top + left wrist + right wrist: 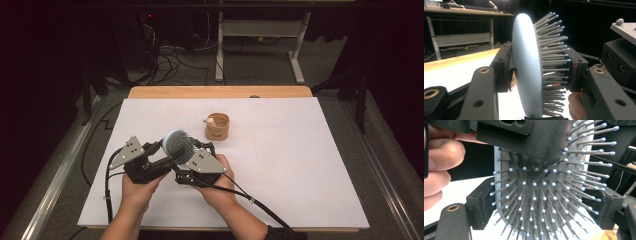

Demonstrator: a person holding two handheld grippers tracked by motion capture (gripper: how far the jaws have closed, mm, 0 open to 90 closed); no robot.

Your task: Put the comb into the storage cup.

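A pale blue hairbrush (177, 142) with grey bristles is held up over the white board between both grippers. My left gripper (166, 151) comes in from the left. In the left gripper view, one jaw lies against the smooth back of the hairbrush (526, 70) and the other presses on the bristle tips, so the left gripper (540, 67) is shut on it. My right gripper (194, 148) is beside it. In the right gripper view, the bristle face of the hairbrush (541, 195) fills the gap, and the right gripper (546, 205) clamps its two side edges.
A small round wooden cup (217, 126) stands on the white board (300, 165) behind the hands, with a small pale item at its rim. A wooden table edge (220, 92) runs along the back. Beyond it are cables (170, 60) and a desk frame (260, 30).
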